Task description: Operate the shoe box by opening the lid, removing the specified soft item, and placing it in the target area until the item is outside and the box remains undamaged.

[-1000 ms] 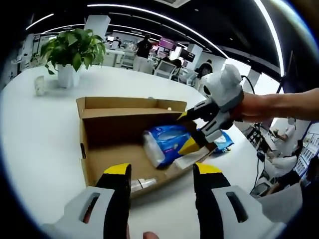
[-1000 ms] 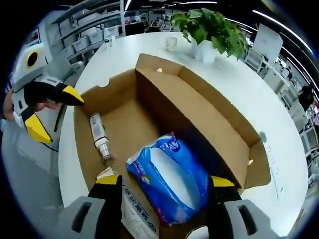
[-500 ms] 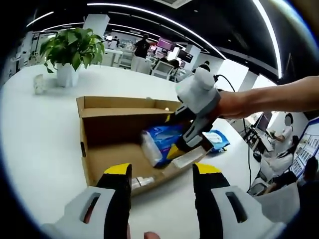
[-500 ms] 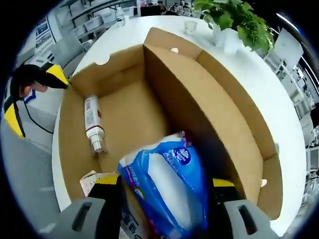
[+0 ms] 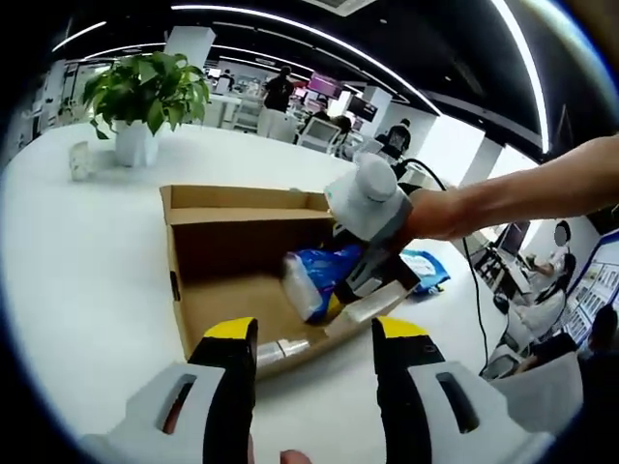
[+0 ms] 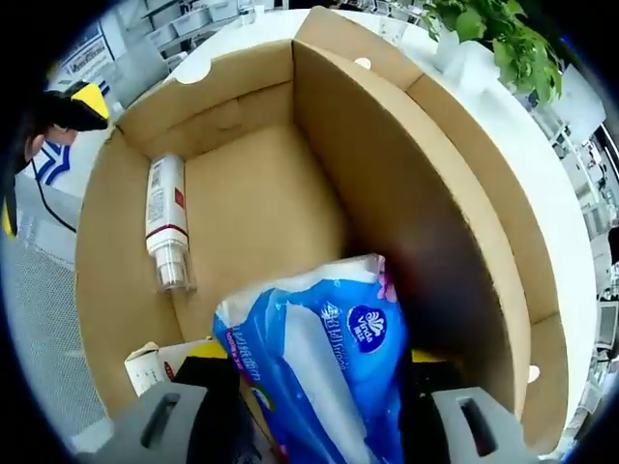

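Observation:
The open cardboard shoe box point(image 5: 218, 290) lies on a white table. A blue soft tissue pack point(image 6: 309, 358) stands tilted inside it, against the tall inner wall point(image 6: 406, 193). My right gripper point(image 6: 317, 360) is down in the box, open, with a jaw on either side of the pack. In the left gripper view the right gripper point(image 5: 350, 282) reaches in from the right over the pack point(image 5: 311, 275), held by a person's hand. My left gripper point(image 5: 314, 333) hovers open and empty, just outside the box's near wall.
A small bottle point(image 6: 162, 220) lies on the box floor, with a small white carton point(image 6: 155, 365) near it. On the table are a potted plant point(image 5: 145, 92), a white cup point(image 5: 79, 159) and another blue pack point(image 5: 426, 271) beyond the box. People stand in the background.
My right gripper has dropped deeper into the box, so the blue pack now sits between its jaws. The left gripper has stayed nearly still.

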Motion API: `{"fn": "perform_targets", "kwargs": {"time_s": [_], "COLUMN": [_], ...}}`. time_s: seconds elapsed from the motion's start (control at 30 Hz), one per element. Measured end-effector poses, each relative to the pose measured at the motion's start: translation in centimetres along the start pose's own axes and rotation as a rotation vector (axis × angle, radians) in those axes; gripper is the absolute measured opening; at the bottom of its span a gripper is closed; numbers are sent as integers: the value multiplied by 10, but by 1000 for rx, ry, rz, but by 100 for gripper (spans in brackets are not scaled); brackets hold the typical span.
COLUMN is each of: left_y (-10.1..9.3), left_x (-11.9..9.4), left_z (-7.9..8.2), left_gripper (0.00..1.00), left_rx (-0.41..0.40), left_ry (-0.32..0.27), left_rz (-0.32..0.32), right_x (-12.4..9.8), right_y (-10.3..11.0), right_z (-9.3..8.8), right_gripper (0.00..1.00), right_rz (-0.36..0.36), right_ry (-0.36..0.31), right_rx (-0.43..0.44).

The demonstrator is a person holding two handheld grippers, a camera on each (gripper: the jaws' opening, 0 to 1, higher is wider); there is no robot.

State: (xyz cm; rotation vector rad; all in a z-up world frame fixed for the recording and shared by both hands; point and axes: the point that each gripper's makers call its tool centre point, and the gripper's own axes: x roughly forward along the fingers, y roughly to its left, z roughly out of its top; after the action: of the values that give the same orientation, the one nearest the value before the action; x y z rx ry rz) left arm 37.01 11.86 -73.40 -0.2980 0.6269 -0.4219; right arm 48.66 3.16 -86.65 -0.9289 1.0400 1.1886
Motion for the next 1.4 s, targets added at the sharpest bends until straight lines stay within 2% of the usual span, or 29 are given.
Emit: {"fn": "perform_targets", "kwargs": {"time_s": [0.1, 0.3, 0.33, 0.43, 0.57, 0.8, 1.1, 1.27, 1.4], "left_y": [-1, 2, 2, -2, -7, -13, -19, -24, -22], "left_x": [2, 2, 2, 0, -2, -7, -11, -12, -14], "left_z": [0, 3, 3, 6, 6, 6, 5, 7, 8], "left_gripper": [48, 48, 48, 47, 42, 44, 49, 51, 52], "left_rx": [5, 7, 2, -14, -16, -16, 3, 38, 50], "left_ry": [5, -2, 0, -13, -22, -27, -16, -11, -14], "left_rz": [-3, 5, 5, 1, -5, -7, -15, -25, -25], "right_x": [1, -14, -15, -26, -36, -64, -110, -131, -145], "right_y": [-2, 17, 16, 23, 22, 30, 31, 31, 31], "right_z": [0, 2, 1, 3, 8, 20, 43, 44, 35], "right_gripper": [64, 41, 38, 34, 33, 32, 32, 33, 33], "right_rz": [-1, -2, -15, -13, -25, -55, -124, -140, -160], "right_ry": [-4, -13, -12, -24, -50, -117, -195, -229, -234], "right_rx": [6, 38, 11, 9, -4, 2, -64, -67, -73]}}
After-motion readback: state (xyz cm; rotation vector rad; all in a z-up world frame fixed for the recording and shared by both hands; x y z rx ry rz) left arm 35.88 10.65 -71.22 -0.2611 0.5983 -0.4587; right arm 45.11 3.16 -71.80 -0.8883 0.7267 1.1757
